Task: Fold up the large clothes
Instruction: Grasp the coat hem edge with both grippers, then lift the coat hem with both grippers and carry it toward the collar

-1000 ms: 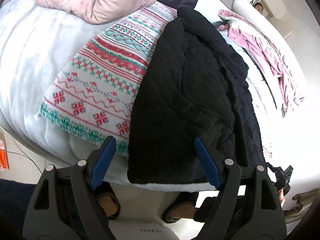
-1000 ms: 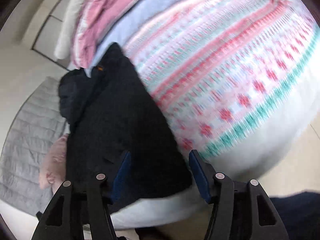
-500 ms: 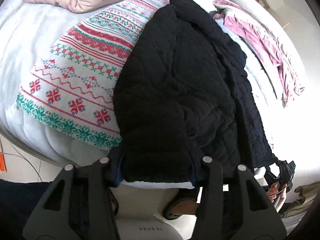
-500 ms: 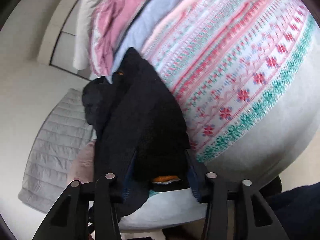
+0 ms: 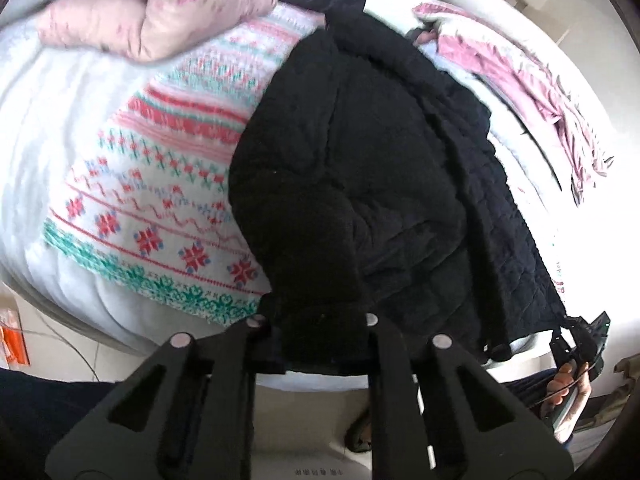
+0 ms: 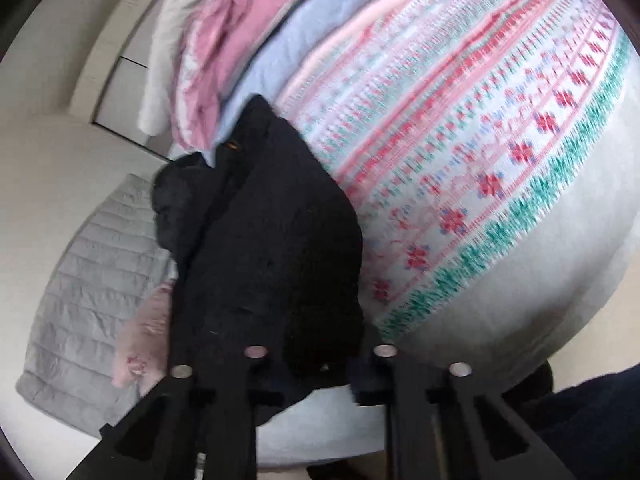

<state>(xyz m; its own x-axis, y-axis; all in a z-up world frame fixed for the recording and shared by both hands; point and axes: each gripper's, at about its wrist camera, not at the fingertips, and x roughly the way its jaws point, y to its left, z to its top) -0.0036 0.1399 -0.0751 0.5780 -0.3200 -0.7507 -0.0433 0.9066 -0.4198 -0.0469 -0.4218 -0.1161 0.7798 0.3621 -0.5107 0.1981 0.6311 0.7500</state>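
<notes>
A big black quilted coat [image 5: 352,168] lies across the bed, its near hem hanging over the bed's front edge. My left gripper [image 5: 320,340] is shut on that hem, bunching the black fabric between its jaws. In the right wrist view the same black coat [image 6: 264,248] runs away up the bed, and my right gripper [image 6: 320,364] is shut on its near edge. The pads of both grippers are buried in the cloth.
Under the coat lies a white knit blanket [image 5: 160,200] with red and green patterns on a white bed [image 5: 48,112]. A pink floral pillow [image 5: 152,12] sits at the far left, a pink striped garment [image 5: 532,76] at the right. A grey quilted piece [image 6: 84,296] lies to the coat's left in the right wrist view.
Both grippers stood open around the coat's near hem a second ago; both have closed onto it. The left one has slid in over the hem, and the fabric now bunches up.
</notes>
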